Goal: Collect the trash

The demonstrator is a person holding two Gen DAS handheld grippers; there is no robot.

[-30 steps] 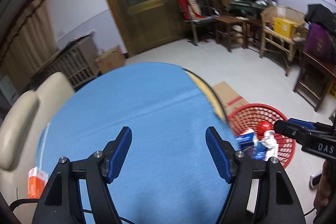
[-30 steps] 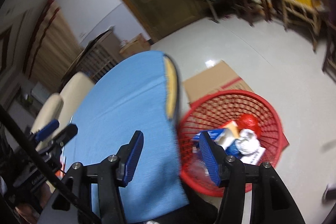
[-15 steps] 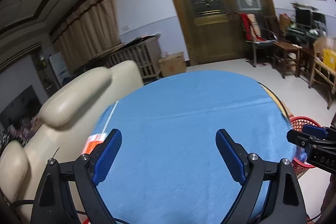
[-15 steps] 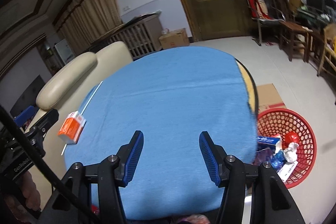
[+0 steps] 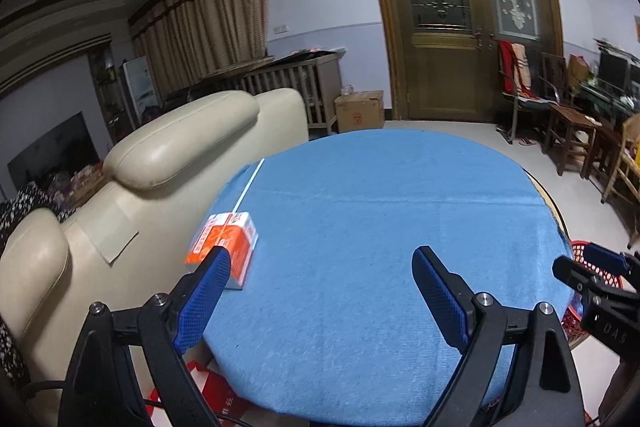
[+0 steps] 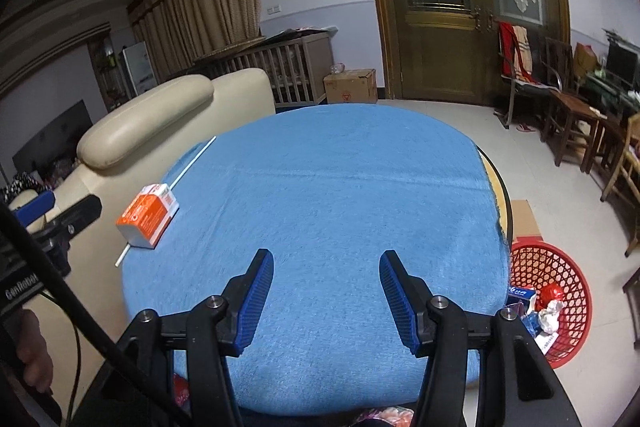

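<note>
An orange and white carton lies near the left edge of the round table with a blue cloth. A thin white stick runs under it along that edge. My left gripper is open wide and empty over the table's near left; its left finger overlaps the carton in the picture. My right gripper is open and empty above the cloth's near middle. A red mesh basket holding several wrappers stands on the floor, right of the table.
A cream leather sofa presses against the table's left side. A flat cardboard sheet lies behind the basket. Wooden chairs line the right wall. A cardboard box sits before the wooden doors.
Both grippers swung left from the basket to face the table squarely. The carton and sofa came into view. The left gripper's jaws spread wider; the right gripper's jaws kept their width.
</note>
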